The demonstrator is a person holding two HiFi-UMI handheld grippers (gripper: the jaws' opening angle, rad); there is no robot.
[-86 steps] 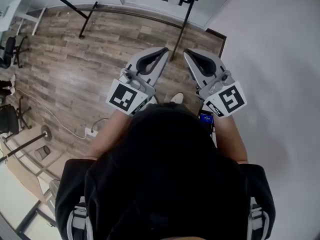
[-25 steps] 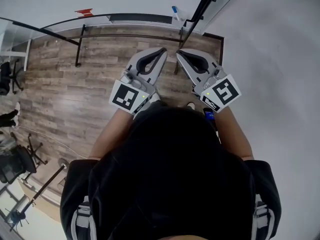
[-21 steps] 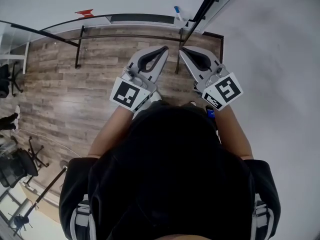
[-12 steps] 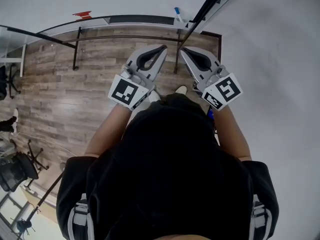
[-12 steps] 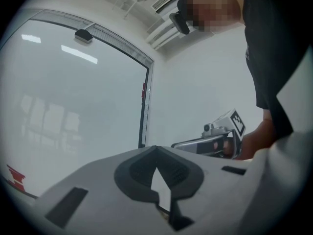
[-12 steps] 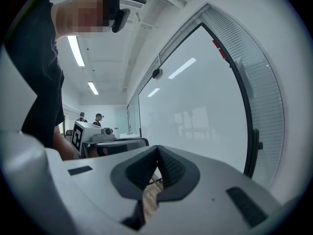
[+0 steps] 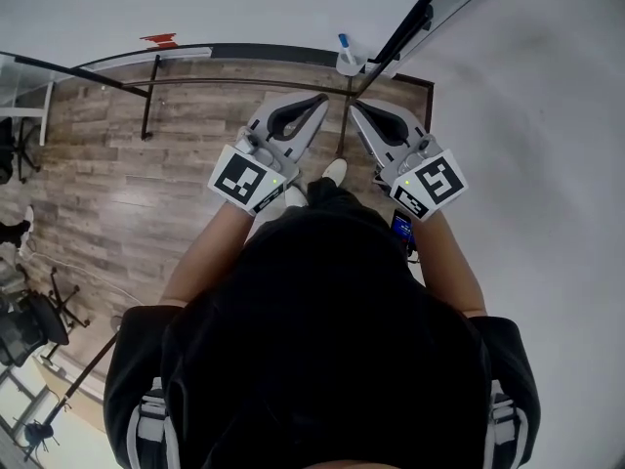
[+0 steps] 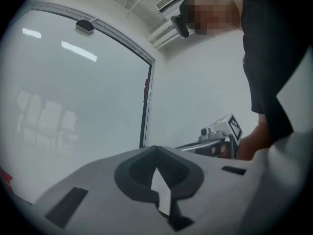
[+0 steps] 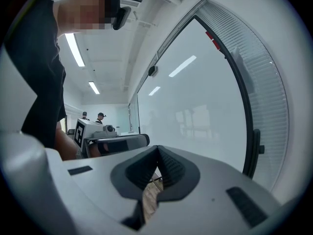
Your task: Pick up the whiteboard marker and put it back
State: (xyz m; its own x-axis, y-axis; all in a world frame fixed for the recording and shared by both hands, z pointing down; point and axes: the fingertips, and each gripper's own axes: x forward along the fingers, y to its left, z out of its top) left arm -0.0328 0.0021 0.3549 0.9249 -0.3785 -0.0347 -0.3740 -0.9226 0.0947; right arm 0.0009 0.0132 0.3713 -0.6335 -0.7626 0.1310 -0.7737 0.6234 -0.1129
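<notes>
A whiteboard marker (image 7: 344, 46) with a blue cap stands in a small white holder at the right end of the whiteboard's ledge (image 7: 264, 53), ahead of me in the head view. Both grippers are held side by side at waist height, short of it. The left gripper (image 7: 322, 99) is shut with nothing in it, its tips pointing at the whiteboard (image 8: 73, 106). My right gripper (image 7: 354, 106) is also shut and empty, its closed pads (image 9: 164, 168) facing the board's right frame. The marker does not show in either gripper view.
The whiteboard stands on a black frame with legs (image 7: 146, 101) over a wooden floor (image 7: 127, 193). A red item (image 7: 159, 39) lies on the ledge at left. A grey wall (image 7: 547, 164) is at my right. Office chairs (image 7: 24, 320) stand at far left; two people (image 9: 93, 115) are far behind.
The whiteboard and its ledge have come closer as the person stepped forward. Both grippers stay shut and side by side, now nearer the marker.
</notes>
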